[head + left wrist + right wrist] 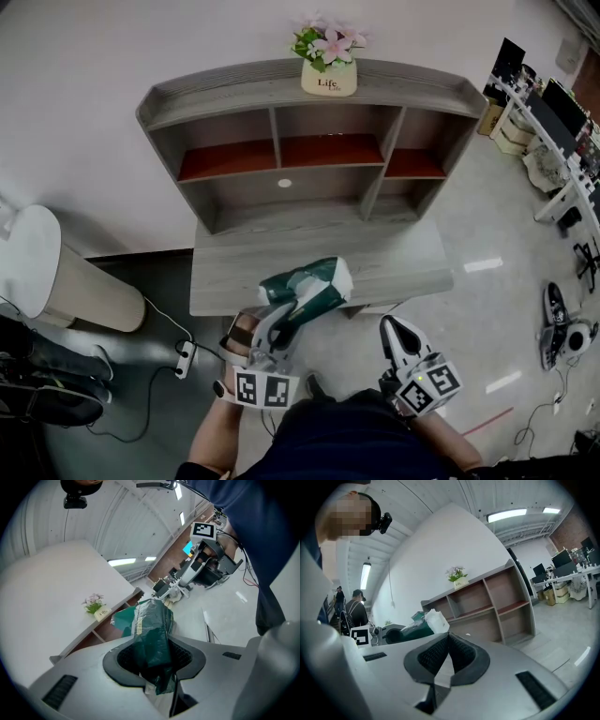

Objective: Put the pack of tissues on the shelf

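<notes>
My left gripper [281,315] is shut on a green and white pack of tissues [309,286], held in the air over the front edge of the grey desk [309,246]. In the left gripper view the pack [152,630] is pinched between the two dark pads and sticks out beyond them. The wooden shelf unit [234,89] stands at the back of the desk with bare compartments. My right gripper [392,330] hangs to the right of the pack, shut, with nothing in it [449,637]. From there the pack [424,623] shows to the left, the shelf [487,602] ahead.
A flower pot [328,77] stands on top of the shelf unit. A white round stand [56,272] and a power strip [185,359] with cables lie on the floor at left. Office desks [553,122] line the right side. People [354,611] stand far off at left.
</notes>
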`<action>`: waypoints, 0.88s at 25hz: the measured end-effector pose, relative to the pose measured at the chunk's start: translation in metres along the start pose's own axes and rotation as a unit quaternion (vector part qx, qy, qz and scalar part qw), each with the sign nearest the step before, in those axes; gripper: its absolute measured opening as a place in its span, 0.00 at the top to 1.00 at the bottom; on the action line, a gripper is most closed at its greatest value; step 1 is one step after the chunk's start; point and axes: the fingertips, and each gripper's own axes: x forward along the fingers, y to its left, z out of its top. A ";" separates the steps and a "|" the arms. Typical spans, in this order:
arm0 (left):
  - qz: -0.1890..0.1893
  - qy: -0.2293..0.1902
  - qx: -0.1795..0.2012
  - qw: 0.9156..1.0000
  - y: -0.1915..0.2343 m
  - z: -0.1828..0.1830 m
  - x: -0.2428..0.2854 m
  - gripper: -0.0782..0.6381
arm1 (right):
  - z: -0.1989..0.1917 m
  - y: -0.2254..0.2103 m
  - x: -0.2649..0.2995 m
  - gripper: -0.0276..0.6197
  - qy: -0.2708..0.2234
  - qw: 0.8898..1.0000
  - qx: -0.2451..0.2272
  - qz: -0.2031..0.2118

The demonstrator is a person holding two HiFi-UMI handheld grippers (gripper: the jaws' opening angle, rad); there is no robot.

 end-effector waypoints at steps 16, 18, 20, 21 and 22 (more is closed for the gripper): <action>0.000 0.012 -0.002 1.000 0.008 -0.019 0.001 0.71 | -0.002 0.009 0.033 0.95 0.008 1.000 -0.002 0.030; 0.002 0.018 0.001 1.000 0.012 -0.021 0.004 0.71 | -0.001 0.007 0.040 0.95 0.005 0.999 0.001 0.037; 0.005 0.023 0.004 1.000 0.017 -0.023 0.009 0.71 | 0.001 0.004 0.048 0.95 0.003 0.999 0.004 0.045; 0.005 0.025 0.005 1.000 0.019 -0.024 0.012 0.71 | 0.002 0.002 0.052 0.95 0.002 0.999 0.005 0.048; 0.006 0.027 0.007 1.000 0.022 -0.024 0.016 0.71 | 0.004 -0.001 0.057 0.95 0.001 0.999 0.007 0.051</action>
